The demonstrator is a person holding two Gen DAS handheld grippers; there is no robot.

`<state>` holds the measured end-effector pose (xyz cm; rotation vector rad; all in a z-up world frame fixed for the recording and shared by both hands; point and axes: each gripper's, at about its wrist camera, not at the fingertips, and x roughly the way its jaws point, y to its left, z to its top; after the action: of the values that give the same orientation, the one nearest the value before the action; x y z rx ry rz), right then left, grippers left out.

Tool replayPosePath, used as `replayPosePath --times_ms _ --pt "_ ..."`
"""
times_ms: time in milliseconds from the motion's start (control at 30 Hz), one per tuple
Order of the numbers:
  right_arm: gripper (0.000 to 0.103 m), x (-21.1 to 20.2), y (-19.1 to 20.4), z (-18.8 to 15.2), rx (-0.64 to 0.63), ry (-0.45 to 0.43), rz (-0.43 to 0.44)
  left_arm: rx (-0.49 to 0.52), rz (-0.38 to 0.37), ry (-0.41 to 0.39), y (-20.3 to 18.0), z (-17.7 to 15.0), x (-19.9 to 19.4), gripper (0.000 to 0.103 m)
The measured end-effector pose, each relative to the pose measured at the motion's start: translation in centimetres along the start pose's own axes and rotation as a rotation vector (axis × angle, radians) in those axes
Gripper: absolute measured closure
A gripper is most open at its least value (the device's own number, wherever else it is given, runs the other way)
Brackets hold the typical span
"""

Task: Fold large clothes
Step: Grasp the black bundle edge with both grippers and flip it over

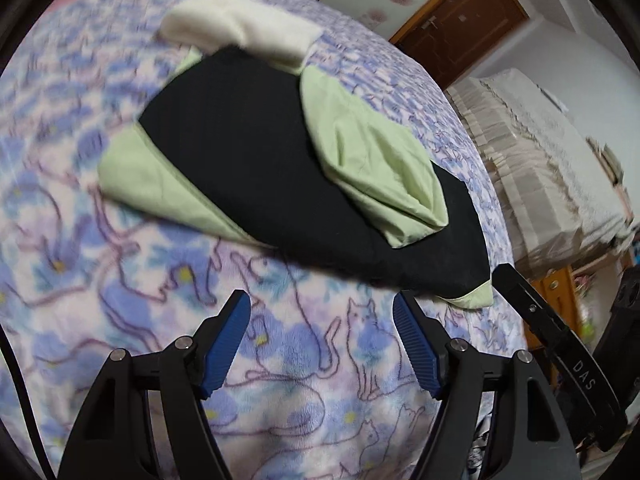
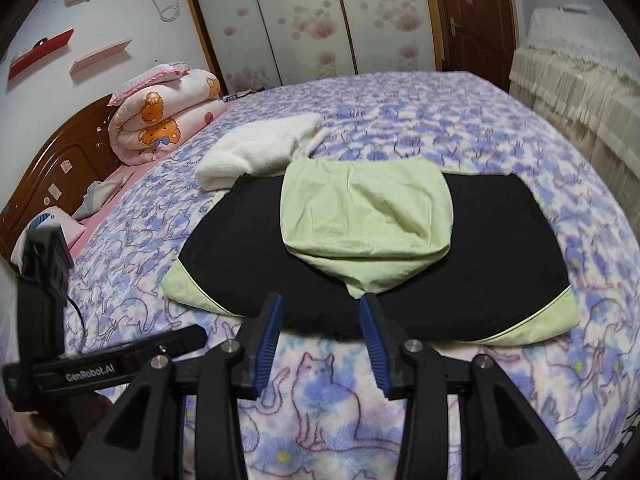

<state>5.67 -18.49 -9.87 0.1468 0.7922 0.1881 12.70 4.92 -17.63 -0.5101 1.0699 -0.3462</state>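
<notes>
Both grippers' fingers wide, empty; only right view shows rolled quilt (image 2: 160,116) beyond garment (image 2: 368,240).

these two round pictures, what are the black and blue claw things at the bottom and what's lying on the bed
Each picture comes from a wide-angle camera on a hand-held gripper; a person holds one in each hand. The left gripper and the right gripper both have their blue-padded fingers open and hold nothing. On the blanket, printed with cats and flowers, lies a black and green garment, partly folded, with its green part laid on top. Behind it is a white garment. A rolled quilt sits near the headboard.
</notes>
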Motion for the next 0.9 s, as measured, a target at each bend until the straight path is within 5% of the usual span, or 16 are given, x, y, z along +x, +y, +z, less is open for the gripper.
replayPosePath --times_ms 333,767,800,900 --pt "0.063 3.9 -0.8 -0.2 0.026 0.047 0.017 -0.215 -0.120 -0.061 6.7 1.1 5.9 0.031" --pt "0.063 8.0 -0.5 2.0 -0.017 0.047 0.021 -0.252 -0.113 -0.225 8.0 7.9 10.0 0.032" --pt "0.063 8.1 -0.4 2.3 -0.023 0.038 0.018 -0.254 -0.098 -0.244 7.8 8.6 10.0 0.035" --pt "0.063 9.0 -0.7 4.0 -0.045 0.001 -0.031 -0.243 -0.036 -0.278 7.4 9.6 10.0 0.072"
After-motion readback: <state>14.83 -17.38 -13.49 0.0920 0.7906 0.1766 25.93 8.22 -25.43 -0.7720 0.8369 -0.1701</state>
